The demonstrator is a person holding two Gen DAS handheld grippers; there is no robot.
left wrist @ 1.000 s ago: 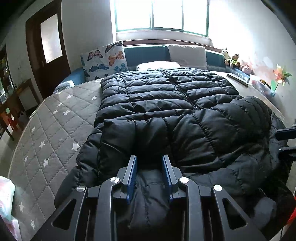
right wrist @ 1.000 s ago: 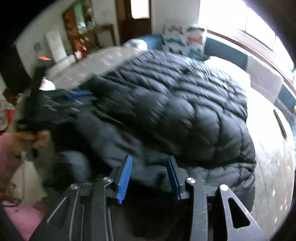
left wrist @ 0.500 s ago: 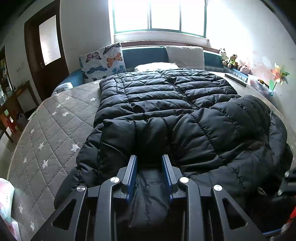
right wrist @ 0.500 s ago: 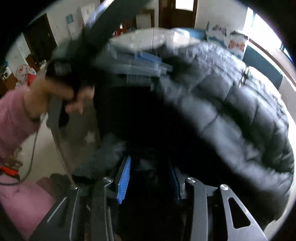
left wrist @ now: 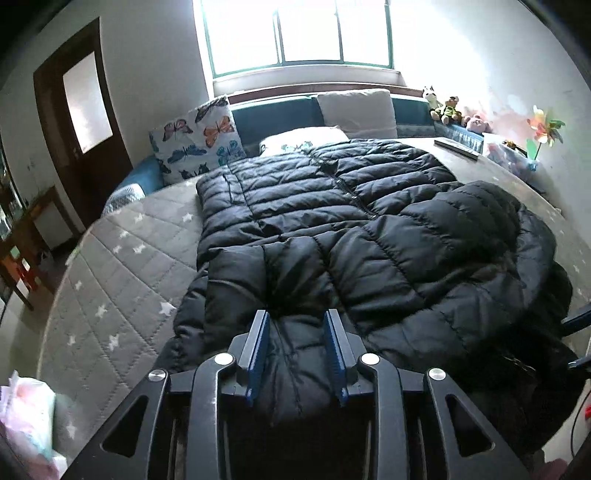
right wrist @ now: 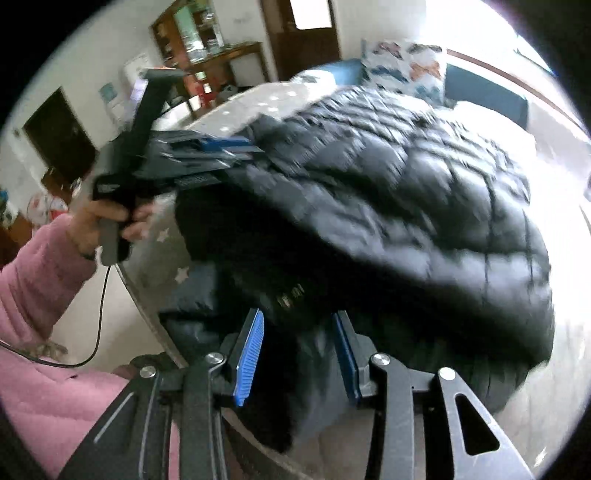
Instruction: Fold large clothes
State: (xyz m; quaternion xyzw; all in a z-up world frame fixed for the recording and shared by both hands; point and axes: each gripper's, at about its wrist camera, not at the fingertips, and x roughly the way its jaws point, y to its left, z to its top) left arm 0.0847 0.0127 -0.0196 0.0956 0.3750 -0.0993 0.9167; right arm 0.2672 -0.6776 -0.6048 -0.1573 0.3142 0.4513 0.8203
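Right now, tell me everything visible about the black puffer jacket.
The black puffer jacket is quilted, shiny and padded, lying front up on the star-patterned grey mattress, snaps down its middle. Its near end is folded back over the body. Both tongs, left and right, have near-edge fabric between their blue pads.

Bright light pours in from the window point(left wrist: 301, 33), washing it white, while the right view is blurry with dark, curved corners.
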